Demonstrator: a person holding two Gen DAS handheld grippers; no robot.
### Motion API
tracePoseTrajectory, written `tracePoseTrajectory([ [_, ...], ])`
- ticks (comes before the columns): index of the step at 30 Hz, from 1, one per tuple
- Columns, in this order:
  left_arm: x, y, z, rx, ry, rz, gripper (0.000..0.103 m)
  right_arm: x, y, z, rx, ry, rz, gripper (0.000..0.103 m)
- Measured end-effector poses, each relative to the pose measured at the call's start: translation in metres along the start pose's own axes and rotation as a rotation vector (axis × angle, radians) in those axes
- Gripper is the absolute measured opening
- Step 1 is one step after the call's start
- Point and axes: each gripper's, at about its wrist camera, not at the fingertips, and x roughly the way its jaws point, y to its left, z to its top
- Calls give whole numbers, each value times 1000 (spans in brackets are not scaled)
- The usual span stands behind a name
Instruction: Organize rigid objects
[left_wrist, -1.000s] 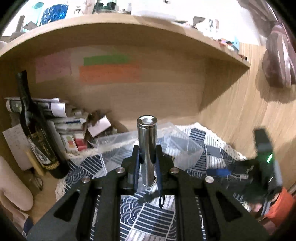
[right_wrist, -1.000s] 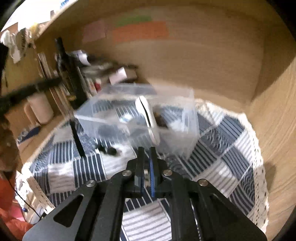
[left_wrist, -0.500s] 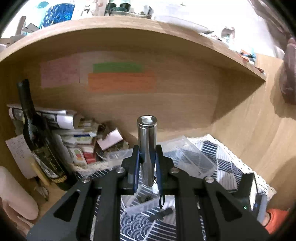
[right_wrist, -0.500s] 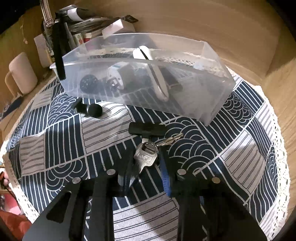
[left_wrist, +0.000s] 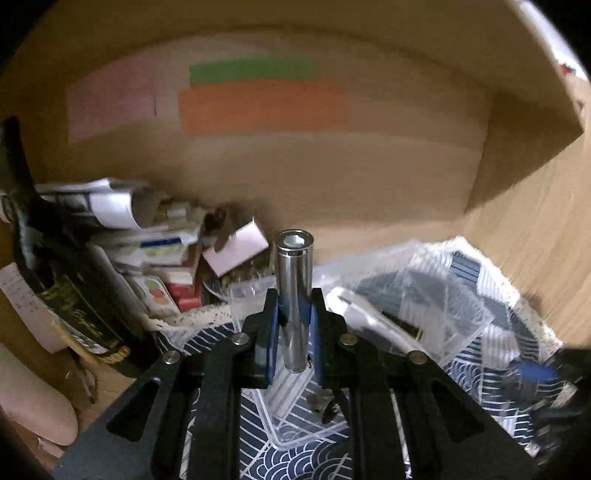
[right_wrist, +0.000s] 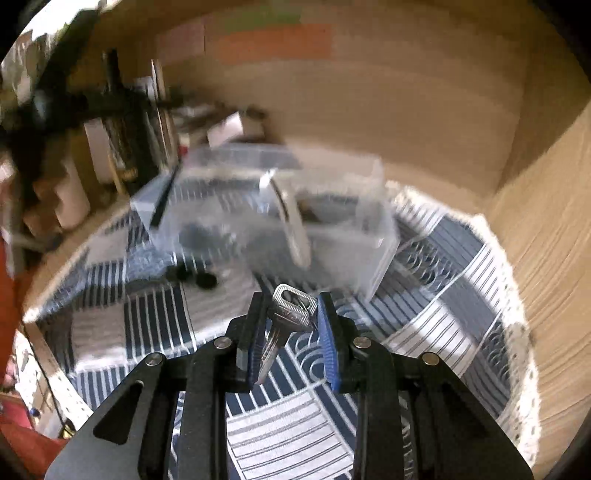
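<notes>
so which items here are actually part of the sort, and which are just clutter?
In the job:
- shiny metal cylinder, gripped upright in the left claw
- silver keys, gripped in the right claw
- clear plastic bin
- small black pieces on the cloth

Lying about:
- dark glass bottle
- stacked papers and boxes
- coloured sticky notes on the back wall

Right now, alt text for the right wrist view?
The right claw is shut on a silver key, lifted above a navy-and-white patterned cloth. Behind it, blurred by motion, sits a clear plastic bin holding small items, inside a wooden alcove.
</notes>
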Motion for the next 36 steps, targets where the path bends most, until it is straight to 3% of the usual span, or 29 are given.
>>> tracePoseTrajectory([
  [4,23,-2,-5,11,69,-17,15,-16,-2,26,-9,-83,-17,25],
  [10,48,-7,-15,35,148,-20,15,-4,-1,54,-13,-126,-43,25],
  [20,70,-11,-17,35,227,-59,15,82,-15,75,-8,22,-72,25],
  [25,70,-12,-12,28,226,-83,15,118,-21,75,18,102,-74,25],
  [28,65,-11,-7,15,214,-91,27,124,-24,75,34,121,-64,25],
  [33,43,-8,-3,12,165,-87,32,115,-18,76,20,118,-52,26],
  [36,23,-6,-2,8,125,-79,47,98,-15,75,14,86,-43,34],
])
